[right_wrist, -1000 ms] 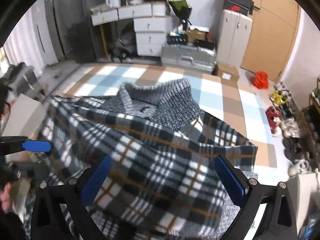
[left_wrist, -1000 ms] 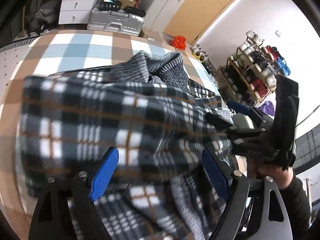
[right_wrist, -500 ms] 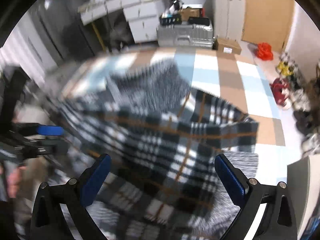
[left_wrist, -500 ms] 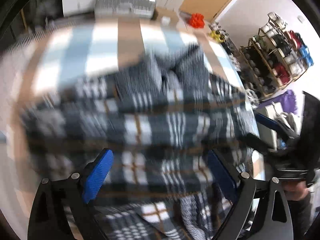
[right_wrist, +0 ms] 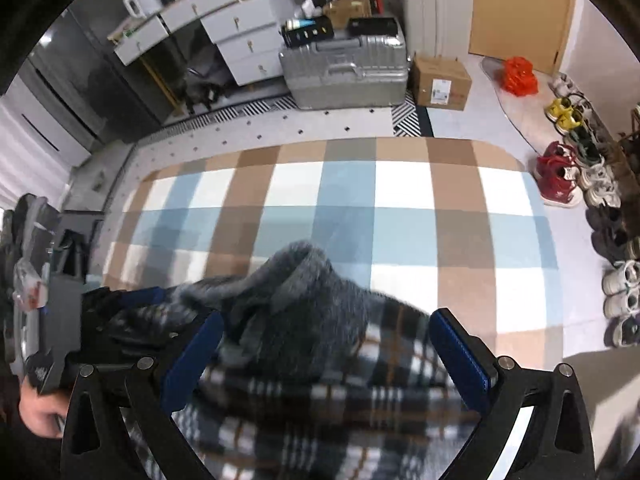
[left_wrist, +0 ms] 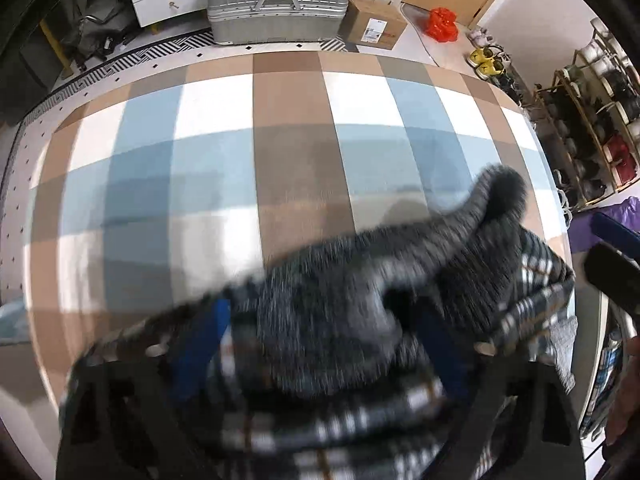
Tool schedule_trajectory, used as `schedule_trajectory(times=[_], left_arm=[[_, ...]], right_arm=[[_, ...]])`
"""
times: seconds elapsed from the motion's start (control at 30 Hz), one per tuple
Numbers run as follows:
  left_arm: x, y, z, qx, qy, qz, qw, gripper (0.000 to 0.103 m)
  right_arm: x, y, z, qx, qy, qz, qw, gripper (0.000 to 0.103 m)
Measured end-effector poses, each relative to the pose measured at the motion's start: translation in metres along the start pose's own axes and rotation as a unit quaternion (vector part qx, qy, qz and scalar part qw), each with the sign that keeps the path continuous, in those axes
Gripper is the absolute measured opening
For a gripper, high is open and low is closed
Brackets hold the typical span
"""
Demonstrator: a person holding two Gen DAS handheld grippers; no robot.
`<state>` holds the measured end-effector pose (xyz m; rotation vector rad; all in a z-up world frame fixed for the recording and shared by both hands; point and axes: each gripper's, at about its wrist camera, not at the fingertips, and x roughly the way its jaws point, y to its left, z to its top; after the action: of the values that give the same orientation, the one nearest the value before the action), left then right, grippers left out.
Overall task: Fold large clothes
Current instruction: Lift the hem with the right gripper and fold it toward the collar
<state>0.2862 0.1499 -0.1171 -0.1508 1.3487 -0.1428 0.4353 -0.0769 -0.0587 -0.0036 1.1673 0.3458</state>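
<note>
Comparing with a moment ago, the plaid garment (right_wrist: 320,400) now bunches low in both frames, baring the checked rug (left_wrist: 256,168). Left tongs (left_wrist: 320,344) are closing around cloth; right tongs (right_wrist: 326,352) stand wide, cloth loose between. Regrasping for the fold, I think.

Home: shoe rack (left_wrist: 592,128), suitcase (right_wrist: 344,72), checked rug (right_wrist: 400,216).

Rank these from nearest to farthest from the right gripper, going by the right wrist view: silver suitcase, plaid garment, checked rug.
1. Plaid garment, between the right gripper's fingers.
2. Checked rug, spread beyond the garment.
3. Silver suitcase, past the rug's far edge.
</note>
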Motion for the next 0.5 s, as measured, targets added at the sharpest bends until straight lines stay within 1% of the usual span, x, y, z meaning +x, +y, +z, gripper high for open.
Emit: schedule_trajectory(times=[0.03, 0.07, 0.1, 0.13, 0.17, 0.2, 0.27, 0.3, 0.37, 0.4, 0.43, 0.5], left_arm=[[0.006, 0.005, 0.005, -0.008, 0.010, -0.022, 0.9997, 0.050], [0.013, 0.014, 0.008, -0.025, 0.017, -0.039, 0.9988, 0.044], [0.014, 0.019, 0.009, -0.039, 0.014, -0.053, 0.9978, 0.031], [0.014, 0.023, 0.011, -0.042, 0.016, -0.062, 0.9970, 0.020], [0.016, 0.028, 0.012, -0.042, 0.013, -0.067, 0.9968, 0.017], [0.016, 0.033, 0.014, -0.041, 0.009, -0.080, 0.9959, 0.010], [0.018, 0.040, 0.014, -0.046, 0.003, -0.087, 0.9951, 0.008], [0.020, 0.042, 0.014, -0.046, 0.006, -0.091, 0.9947, 0.008], [0.023, 0.041, 0.011, -0.037, -0.001, -0.081, 0.9960, 0.008], [0.022, 0.041, 0.009, -0.037, -0.002, -0.080, 0.9961, 0.008], [0.023, 0.041, 0.010, -0.041, -0.003, -0.078, 0.9961, 0.008], [0.017, 0.039, 0.017, -0.045, -0.004, -0.076, 0.9961, 0.008]], right_arm=[[0.006, 0.000, 0.000, -0.003, 0.004, -0.006, 1.000, 0.103], [0.016, 0.000, 0.003, -0.008, 0.013, -0.017, 1.000, 0.103], [0.024, 0.000, 0.003, -0.013, 0.021, -0.022, 0.999, 0.103], [0.034, 0.001, 0.004, -0.022, 0.032, -0.029, 0.999, 0.103], [0.043, 0.004, 0.005, -0.036, 0.044, -0.048, 0.997, 0.103], [0.051, 0.007, 0.005, -0.049, 0.051, -0.058, 0.996, 0.103], [0.059, 0.013, 0.005, -0.068, 0.062, -0.059, 0.994, 0.103], [0.065, 0.016, 0.006, -0.072, 0.068, -0.061, 0.993, 0.101], [0.073, 0.019, 0.007, -0.071, 0.081, -0.060, 0.992, 0.090], [0.077, 0.019, 0.007, -0.063, 0.090, -0.070, 0.992, 0.076], [0.081, 0.019, 0.007, -0.055, 0.100, -0.075, 0.991, 0.056], [0.085, 0.023, 0.004, -0.058, 0.111, -0.087, 0.988, 0.046]])
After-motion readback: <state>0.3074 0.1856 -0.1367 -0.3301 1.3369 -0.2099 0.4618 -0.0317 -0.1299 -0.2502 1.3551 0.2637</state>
